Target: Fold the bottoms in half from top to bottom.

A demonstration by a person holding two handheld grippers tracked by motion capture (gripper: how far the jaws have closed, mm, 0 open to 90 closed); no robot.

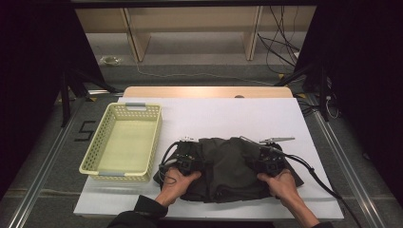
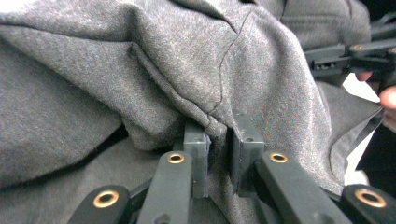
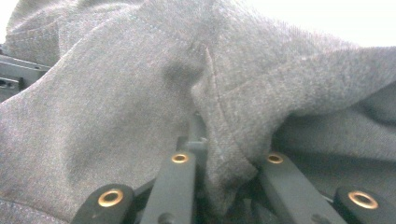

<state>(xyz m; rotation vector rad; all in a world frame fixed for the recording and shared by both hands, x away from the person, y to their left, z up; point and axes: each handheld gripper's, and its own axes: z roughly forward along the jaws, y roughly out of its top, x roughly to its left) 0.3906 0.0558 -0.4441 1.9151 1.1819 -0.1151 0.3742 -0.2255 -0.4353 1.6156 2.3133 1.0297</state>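
A dark grey garment (image 1: 228, 168) lies crumpled on the white surface (image 1: 228, 114), toward six o'clock of its middle, with the pale yellow basket (image 1: 124, 142) well apart at nine o'clock from it. The left gripper (image 1: 186, 160) sits at the garment's nine o'clock edge; in the left gripper view its jaws are nearly together, pinching a seamed fold of the cloth (image 2: 205, 93) between the pads. The right gripper (image 1: 270, 161) sits at the three o'clock edge, its jaws likewise drawn close on a ridge of fabric (image 3: 219, 116) (the cloth hides the pads themselves). Each hand grasps its gripper from the six o'clock side.
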